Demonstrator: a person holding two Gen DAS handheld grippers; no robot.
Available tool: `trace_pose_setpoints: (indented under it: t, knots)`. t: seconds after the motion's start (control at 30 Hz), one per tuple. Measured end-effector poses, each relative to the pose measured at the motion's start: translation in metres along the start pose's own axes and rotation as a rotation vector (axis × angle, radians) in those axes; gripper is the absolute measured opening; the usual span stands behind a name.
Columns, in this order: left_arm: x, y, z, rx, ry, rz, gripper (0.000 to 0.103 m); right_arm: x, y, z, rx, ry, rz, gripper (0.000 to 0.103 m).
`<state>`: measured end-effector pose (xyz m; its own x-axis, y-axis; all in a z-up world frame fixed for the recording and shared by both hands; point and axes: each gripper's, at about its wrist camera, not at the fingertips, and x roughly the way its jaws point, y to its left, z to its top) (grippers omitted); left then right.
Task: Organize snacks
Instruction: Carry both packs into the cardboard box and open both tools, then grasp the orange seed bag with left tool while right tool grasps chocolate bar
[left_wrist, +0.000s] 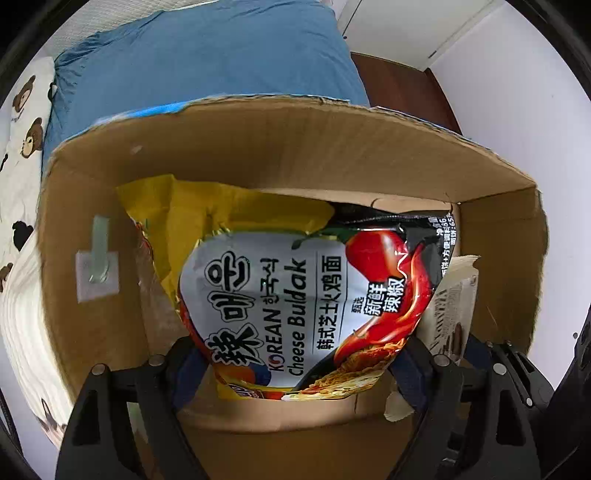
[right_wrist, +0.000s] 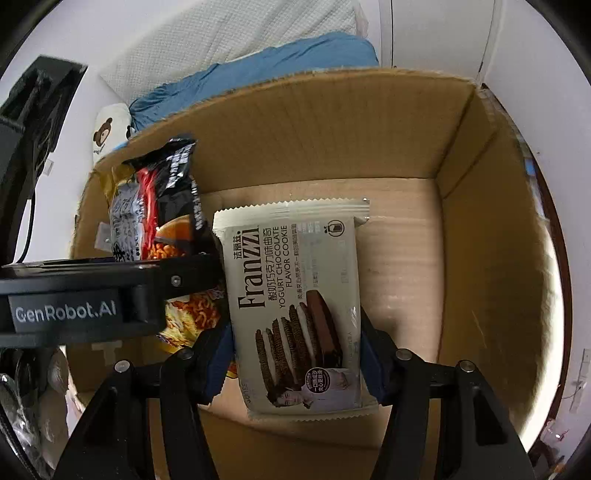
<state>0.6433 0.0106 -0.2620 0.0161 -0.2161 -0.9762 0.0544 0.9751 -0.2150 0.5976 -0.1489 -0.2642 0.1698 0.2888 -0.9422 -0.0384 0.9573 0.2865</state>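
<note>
Left gripper (left_wrist: 295, 373) pinches a Korean Cheese Buldak noodle packet (left_wrist: 295, 306) over the cardboard box (left_wrist: 280, 147), near its left wall; right gripper (right_wrist: 295, 354) clamps a Franzzi cookie pack (right_wrist: 295, 295) mid-box. Step, I judge: lowering both in. Next: set them down and release. Box floor beneath the packets is hidden.

Bare cardboard box (right_wrist: 406, 258) floor right of cookie pack (right_wrist: 295, 302).
</note>
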Motion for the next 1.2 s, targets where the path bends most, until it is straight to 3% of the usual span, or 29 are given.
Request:
trace_pose_setpoints:
  t: [0.27, 0.3, 0.37, 0.4, 0.5, 0.7, 1.1, 1.13, 1.2]
  knots:
    - [-0.012, -0.009, -0.003, -0.023, 0.03, -0.012, 0.085, 0.008, 0.004, 0.005, -0.008, 0.023, 0.001, 0.066]
    - [-0.011, -0.009, -0.002, -0.031, 0.025, -0.006, 0.085, 0.009, 0.003, 0.008, -0.009, 0.026, -0.008, 0.07]
    - [-0.013, -0.006, -0.003, -0.043, 0.014, 0.0, 0.089, 0.011, 0.002, 0.01, -0.007, 0.031, -0.012, 0.098]
    - [-0.012, -0.002, -0.002, -0.042, 0.011, -0.006, 0.093, 0.014, -0.002, 0.012, 0.001, 0.039, -0.004, 0.1]
    - [-0.017, 0.002, -0.005, -0.041, -0.006, -0.013, 0.1, 0.018, -0.008, 0.014, 0.011, 0.052, -0.004, 0.1]
    - [-0.04, 0.0, -0.02, -0.015, -0.054, -0.006, 0.101, 0.013, -0.015, 0.005, 0.019, 0.051, -0.021, 0.1]
    - [-0.129, 0.008, -0.101, -0.016, -0.304, 0.007, 0.101, -0.085, 0.008, -0.044, -0.01, -0.068, 0.003, 0.101]
    - [-0.134, 0.001, -0.097, -0.023, -0.315, 0.008, 0.101, -0.092, 0.013, -0.045, -0.01, -0.078, 0.004, 0.101]
    - [-0.151, 0.004, -0.12, -0.03, -0.348, 0.01, 0.101, -0.11, 0.021, -0.055, -0.011, -0.104, 0.014, 0.101]
